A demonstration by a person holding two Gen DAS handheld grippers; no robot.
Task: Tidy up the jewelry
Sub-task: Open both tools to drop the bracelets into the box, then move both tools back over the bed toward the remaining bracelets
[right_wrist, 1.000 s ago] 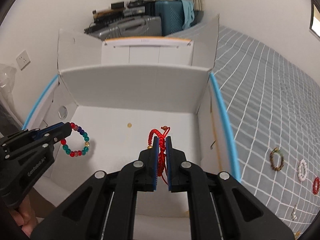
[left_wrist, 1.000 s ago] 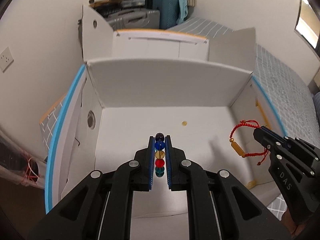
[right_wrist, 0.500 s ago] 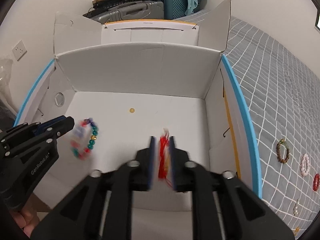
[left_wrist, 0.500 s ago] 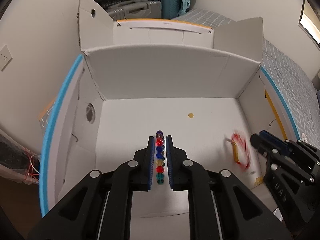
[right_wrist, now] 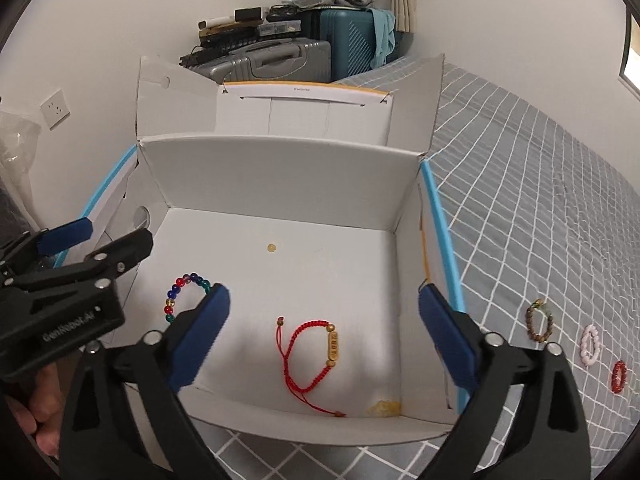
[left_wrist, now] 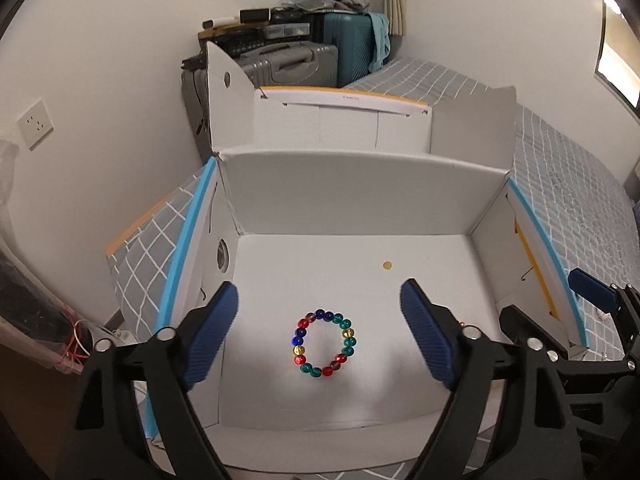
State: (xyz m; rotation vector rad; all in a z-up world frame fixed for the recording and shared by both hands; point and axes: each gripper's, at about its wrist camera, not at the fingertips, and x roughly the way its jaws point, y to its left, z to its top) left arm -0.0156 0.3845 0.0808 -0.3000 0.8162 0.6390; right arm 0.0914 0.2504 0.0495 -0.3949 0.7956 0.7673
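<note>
A bracelet of coloured glass beads (left_wrist: 323, 343) lies flat on the floor of the open white cardboard box (left_wrist: 360, 200). My left gripper (left_wrist: 322, 340) is open and empty above it. A red cord bracelet with a gold bar (right_wrist: 316, 344) lies on the box floor (right_wrist: 320, 184) on the right. My right gripper (right_wrist: 322, 334) is open and empty above it. The bead bracelet also shows in the right wrist view (right_wrist: 182, 294), partly hidden by my left finger pad.
Three more bracelets lie on the grey checked bedspread right of the box: brown beads (right_wrist: 539, 320), pink-white beads (right_wrist: 590, 345), red beads (right_wrist: 618, 376). A small gold dot (left_wrist: 387, 265) marks the box floor. Suitcases (left_wrist: 304, 60) stand behind the box.
Both grippers opened and drew back up. The bead bracelet dropped from the left gripper and the red cord bracelet from the right; both now lie on the box floor.
</note>
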